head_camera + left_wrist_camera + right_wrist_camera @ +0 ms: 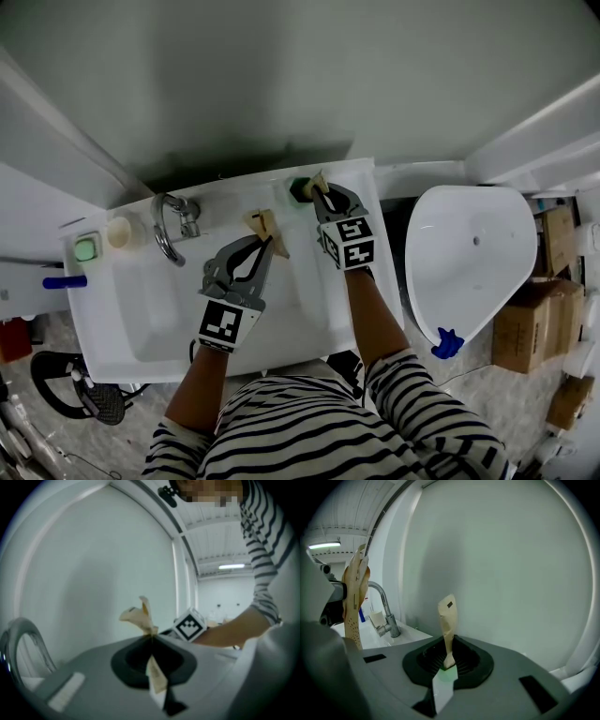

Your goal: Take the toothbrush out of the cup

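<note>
Toothbrush [448,616] in a beige paper sleeve, upright at the far right corner of the washbasin [309,323], clenched between the jaws of the right gripper [323,194]; lower end down at the green cup [300,188], too hidden to tell whether inside it.

Nearest, striped sleeves [309,431] and two bare forearms reaching away over the near rim. Next, left gripper [269,242] over the middle of the basin, jaws clamped tight on a crumpled beige paper piece [263,224], tip aimed towards the far ledge. Beyond and to the right, right gripper tilted slightly down, marker cube [348,242] facing up, toothbrush sticking up past the jaws.

Along the far ledge, from right to left: green cup just left of the right gripper's tips, curved chrome tap [170,228], small cream tumbler [120,232], pale green block [86,248] in a white holder. Off to the right, apart from the basin, white sanitary fixture [469,258] with cardboard boxes [532,323] beside it. Farthest, plain pale wall [281,75].
</note>
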Demonstrator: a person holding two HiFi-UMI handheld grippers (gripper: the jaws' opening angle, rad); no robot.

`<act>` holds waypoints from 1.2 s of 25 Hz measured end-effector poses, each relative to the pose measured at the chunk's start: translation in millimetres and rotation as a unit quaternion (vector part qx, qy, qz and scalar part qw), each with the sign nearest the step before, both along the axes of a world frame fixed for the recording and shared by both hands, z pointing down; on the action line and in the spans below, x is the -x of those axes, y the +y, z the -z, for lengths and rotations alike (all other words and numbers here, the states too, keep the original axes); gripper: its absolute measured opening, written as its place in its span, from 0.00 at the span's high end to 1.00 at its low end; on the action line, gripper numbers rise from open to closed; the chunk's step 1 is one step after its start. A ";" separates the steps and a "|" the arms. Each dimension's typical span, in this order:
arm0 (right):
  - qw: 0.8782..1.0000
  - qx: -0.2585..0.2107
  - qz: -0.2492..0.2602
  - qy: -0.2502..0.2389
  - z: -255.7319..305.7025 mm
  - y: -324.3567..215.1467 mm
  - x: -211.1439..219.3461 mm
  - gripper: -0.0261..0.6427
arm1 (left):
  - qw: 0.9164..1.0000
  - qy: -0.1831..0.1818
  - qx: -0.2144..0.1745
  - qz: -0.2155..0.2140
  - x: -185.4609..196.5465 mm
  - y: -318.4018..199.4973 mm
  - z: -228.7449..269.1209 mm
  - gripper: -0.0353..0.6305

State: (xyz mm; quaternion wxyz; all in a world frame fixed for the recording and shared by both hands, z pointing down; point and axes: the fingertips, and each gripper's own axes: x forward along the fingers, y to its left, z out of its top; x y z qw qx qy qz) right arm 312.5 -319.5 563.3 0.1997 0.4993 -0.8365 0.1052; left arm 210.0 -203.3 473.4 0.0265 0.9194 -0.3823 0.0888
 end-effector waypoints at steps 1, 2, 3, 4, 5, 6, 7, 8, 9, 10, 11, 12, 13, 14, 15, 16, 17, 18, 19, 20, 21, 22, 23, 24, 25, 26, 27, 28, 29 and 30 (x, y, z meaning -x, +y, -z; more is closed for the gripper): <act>1.000 -0.001 0.000 0.000 1.3 0.3 0.6 0.91 | 1.000 0.000 -0.001 0.001 1.0 0.1 0.6 0.93; 1.000 -0.003 -0.001 -0.001 2.5 0.5 0.9 0.91 | 1.000 0.000 -0.002 0.002 1.9 0.2 1.1 0.93; 1.000 -0.004 -0.001 -0.001 3.9 0.6 0.9 0.91 | 1.000 0.000 -0.003 0.003 2.6 0.3 1.7 0.93; 1.000 -0.006 -0.002 -0.001 5.5 0.7 0.7 0.91 | 1.000 0.001 -0.004 0.004 3.1 0.5 2.4 0.93; 1.000 -0.007 -0.002 -0.001 7.4 0.8 0.5 0.91 | 1.000 0.001 -0.005 0.004 3.6 0.7 3.5 0.93; 1.000 -0.009 -0.003 0.000 9.6 1.0 0.3 0.91 | 1.000 0.002 -0.007 0.005 4.0 1.2 5.0 0.93; 1.000 -0.011 -0.003 0.000 12.2 1.4 0.1 0.91 | 1.000 0.003 -0.009 0.005 4.4 2.0 6.9 0.93; 1.000 -0.013 -0.003 0.000 15.0 2.0 -0.1 0.91 | 1.000 0.005 -0.013 0.006 4.8 2.9 9.4 0.93; 1.000 -0.016 -0.003 -0.001 18.0 2.6 -0.4 0.91 | 1.000 0.007 -0.017 0.007 5.4 3.7 12.2 0.93; 1.000 -0.018 -0.004 -0.002 21.2 3.4 -0.6 0.91 | 1.000 0.009 -0.019 0.009 6.4 4.8 14.5 0.93; 1.000 -0.022 -0.004 -0.003 24.7 4.2 -0.7 0.91 | 1.000 0.009 -0.020 0.010 7.8 6.1 15.6 0.93; 1.000 -0.025 -0.005 -0.004 28.4 5.1 -0.6 0.91 | 1.000 0.007 -0.020 0.011 9.4 7.4 16.3 0.93; 1.000 -0.029 -0.005 -0.004 32.2 5.9 -0.4 0.91 | 1.000 0.006 -0.021 0.012 11.1 8.6 17.2 0.93; 0.999 -0.033 -0.005 -0.004 36.0 6.8 -0.1 0.91 | 1.000 0.007 -0.022 0.013 12.7 9.7 18.4 0.93; 0.999 -0.037 -0.005 -0.004 39.6 7.8 0.3 0.91 | 1.000 0.008 -0.024 0.014 14.2 10.8 19.8 0.93; 0.999 -0.040 -0.005 -0.004 43.1 9.1 0.6 0.91 | 0.999 0.009 -0.027 0.015 15.5 12.1 21.4 0.93; 0.999 -0.044 -0.006 -0.003 46.7 10.4 0.6 0.91 | 0.999 0.011 -0.029 0.016 16.5 13.5 23.3 0.93; 0.999 -0.047 -0.007 -0.003 50.5 11.7 0.5 0.91 | 0.999 0.014 -0.031 0.017 17.3 14.7 25.7 0.93; 0.999 -0.051 -0.007 -0.004 54.3 13.1 0.3 0.91 | 0.999 0.016 -0.033 0.017 18.1 16.0 27.8 0.93; 0.998 -0.054 -0.008 -0.004 58.4 14.7 0.2 0.91 | 0.999 0.017 -0.033 0.017 19.0 17.7 28.9 0.93; 0.998 -0.058 -0.009 -0.005 62.4 16.8 0.1 0.91 | 0.999 0.018 -0.034 0.017 20.0 19.8 29.9 0.93; 0.998 -0.061 -0.010 -0.005 66.5 19.4 0.0 0.91 | 0.999 0.020 -0.037 0.017 20.8 21.9 32.0 0.93; 0.998 -0.065 -0.010 -0.005 70.8 22.4 -0.2 0.91 | 0.999 0.023 -0.040 0.017 21.5 24.0 34.8 0.93; 0.998 -0.069 -0.011 -0.006 75.4 25.6 -0.5 0.91 | 0.999 0.026 -0.044 0.018 22.0 25.8 37.7 0.93; 0.997 -0.073 -0.011 -0.009 80.3 28.8 -0.9 0.91 | 0.998 0.029 -0.049 0.018 22.3 27.4 41.0 0.93; 0.997 -0.077 -0.011 -0.011 85.7 32.3 -1.2 0.91 | 0.998 0.031 -0.052 0.018 22.6 29.0 43.8 0.93; 0.997 -0.081 -0.011 -0.015 91.3 36.4 -1.3 0.91 | 0.998 0.031 -0.054 0.017 23.2 31.1 45.5 0.93; 0.996 -0.085 -0.011 -0.018 97.1 41.2 -1.2 0.91 | 0.998 0.030 -0.055 0.015 24.1 33.5 47.0 0.93; 0.996 -0.089 -0.010 -0.020 103.1 46.5 -0.7 0.91 | 0.998 0.029 -0.057 0.014 25.2 36.0 49.1 0.93; 0.995 -0.094 -0.009 -0.022 109.3 52.0 0.1 0.91 | 0.998 0.029 -0.061 0.013 26.5 38.5 52.2 0.93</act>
